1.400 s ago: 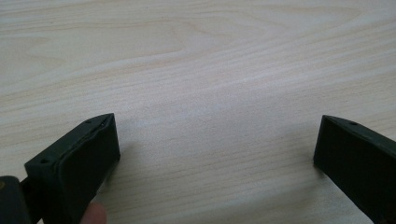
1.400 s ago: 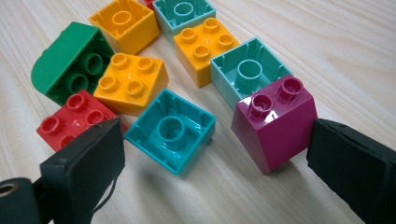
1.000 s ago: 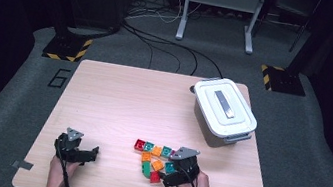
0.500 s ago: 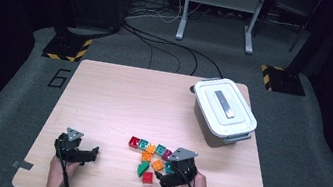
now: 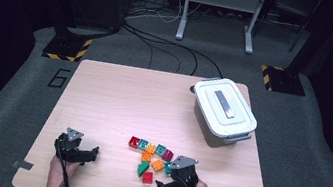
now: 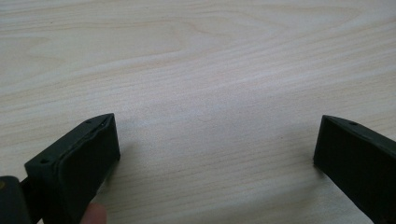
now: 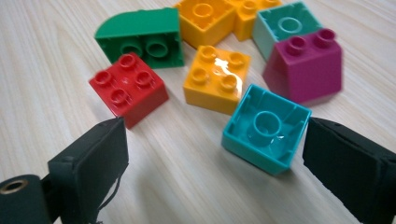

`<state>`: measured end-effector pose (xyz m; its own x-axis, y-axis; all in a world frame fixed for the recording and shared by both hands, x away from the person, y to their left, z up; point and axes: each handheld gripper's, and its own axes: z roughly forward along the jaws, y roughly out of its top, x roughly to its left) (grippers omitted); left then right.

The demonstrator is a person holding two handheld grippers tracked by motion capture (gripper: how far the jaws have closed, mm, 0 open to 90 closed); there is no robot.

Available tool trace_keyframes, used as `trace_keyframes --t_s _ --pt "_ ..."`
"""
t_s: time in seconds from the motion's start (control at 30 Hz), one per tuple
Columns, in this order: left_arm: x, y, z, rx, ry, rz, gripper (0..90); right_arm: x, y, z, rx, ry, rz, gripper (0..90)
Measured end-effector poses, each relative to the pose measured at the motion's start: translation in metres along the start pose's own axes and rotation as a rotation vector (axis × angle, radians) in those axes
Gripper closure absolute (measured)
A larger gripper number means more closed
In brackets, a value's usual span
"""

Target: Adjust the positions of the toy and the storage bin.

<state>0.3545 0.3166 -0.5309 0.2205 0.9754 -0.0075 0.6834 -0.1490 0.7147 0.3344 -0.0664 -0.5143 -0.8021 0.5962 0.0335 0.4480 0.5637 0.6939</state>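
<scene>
Now the right gripper point(image 7: 212, 154) sits low over the table point(image 5: 117, 101) with jaws wide apart, the upturned teal brick point(image 7: 266, 128) and red brick point(image 7: 128, 87) just ahead; the left gripper point(image 6: 217, 154) rests open over bare wood, well apart

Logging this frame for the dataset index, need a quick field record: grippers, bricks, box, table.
left gripper: open, jaws wide apart over bare wood, near the table's front left
right gripper: open, low beside the bricks, nothing held
nearest brick: turquoise brick, upside down, close to one jaw
other bricks: red brick, green brick, orange brick, magenta brick
box: white, lid on, at the table's right
table: light wood
</scene>
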Motion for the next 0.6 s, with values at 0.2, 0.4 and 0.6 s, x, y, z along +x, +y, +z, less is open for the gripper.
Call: trace_keyframes --t_s 0.2,0.4,0.6 --pt "0.0 0.0 0.0 0.001 0.0 0.001 0.0 0.008 0.009 0.013 0.006 0.021 -0.026 5.7" --pt "0.0 0.0 0.0 0.002 0.0 0.003 0.0 0.015 0.02 0.023 0.004 0.036 -0.035 5.9" --pt "0.0 0.0 0.0 0.002 -0.001 0.002 0.0 0.023 0.029 0.038 0.008 0.05 -0.047 6.9"
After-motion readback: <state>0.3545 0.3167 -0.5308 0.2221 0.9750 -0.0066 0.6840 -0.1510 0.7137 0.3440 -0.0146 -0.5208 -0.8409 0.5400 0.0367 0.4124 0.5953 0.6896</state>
